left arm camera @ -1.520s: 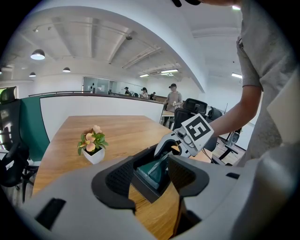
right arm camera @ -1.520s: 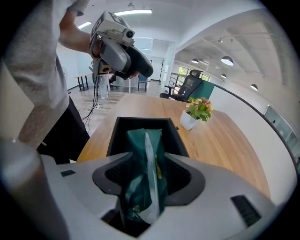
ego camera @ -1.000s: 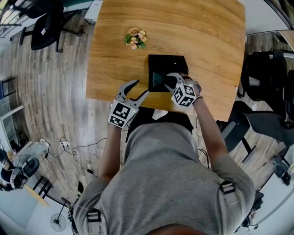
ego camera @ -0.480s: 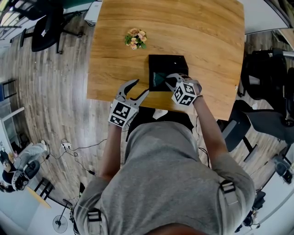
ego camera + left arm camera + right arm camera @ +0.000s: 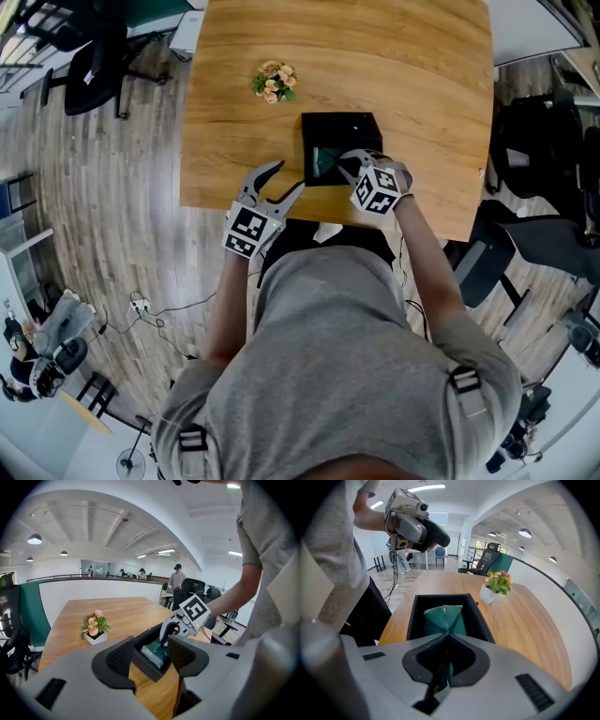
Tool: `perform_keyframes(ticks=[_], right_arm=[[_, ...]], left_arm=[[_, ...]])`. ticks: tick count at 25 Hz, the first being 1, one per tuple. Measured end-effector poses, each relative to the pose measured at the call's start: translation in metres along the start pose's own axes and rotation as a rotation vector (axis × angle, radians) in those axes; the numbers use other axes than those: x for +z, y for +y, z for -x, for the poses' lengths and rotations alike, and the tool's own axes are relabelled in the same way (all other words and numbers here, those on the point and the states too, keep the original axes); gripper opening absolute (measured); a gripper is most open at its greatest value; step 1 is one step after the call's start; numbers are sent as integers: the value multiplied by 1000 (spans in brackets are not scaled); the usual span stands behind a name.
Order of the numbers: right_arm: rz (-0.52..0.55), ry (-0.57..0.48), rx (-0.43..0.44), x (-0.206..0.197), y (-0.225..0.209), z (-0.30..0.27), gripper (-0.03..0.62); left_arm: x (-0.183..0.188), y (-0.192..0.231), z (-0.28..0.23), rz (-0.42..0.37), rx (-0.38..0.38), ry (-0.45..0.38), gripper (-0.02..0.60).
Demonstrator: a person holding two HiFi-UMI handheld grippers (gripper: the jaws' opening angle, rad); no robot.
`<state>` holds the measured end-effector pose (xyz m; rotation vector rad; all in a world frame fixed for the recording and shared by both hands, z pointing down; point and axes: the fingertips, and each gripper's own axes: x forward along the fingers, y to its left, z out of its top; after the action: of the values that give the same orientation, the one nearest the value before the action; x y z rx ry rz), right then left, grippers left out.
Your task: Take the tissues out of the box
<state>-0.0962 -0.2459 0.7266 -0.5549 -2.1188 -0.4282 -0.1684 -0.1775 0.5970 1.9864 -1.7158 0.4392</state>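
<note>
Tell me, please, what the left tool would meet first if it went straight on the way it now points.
Probably the near wall of the black box, which lies straight ahead between the open jaws of the left tool; depth is unclear, so the wooden table before it could come first.

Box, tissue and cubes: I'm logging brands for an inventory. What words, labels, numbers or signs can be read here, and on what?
No readable text in any view.
On the box: nothing, plain black.
On the tissue: nothing, plain green.
On the left cube and right cube: black-and-white marker squares only, no letters or numbers.
</note>
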Motion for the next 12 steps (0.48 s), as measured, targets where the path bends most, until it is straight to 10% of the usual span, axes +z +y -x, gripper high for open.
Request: perform_keyframes(ticks=[12], right_arm=[[5, 16, -45, 5, -4, 10, 20]], left_arm=[[9, -4, 1, -37, -25, -24, 241]])
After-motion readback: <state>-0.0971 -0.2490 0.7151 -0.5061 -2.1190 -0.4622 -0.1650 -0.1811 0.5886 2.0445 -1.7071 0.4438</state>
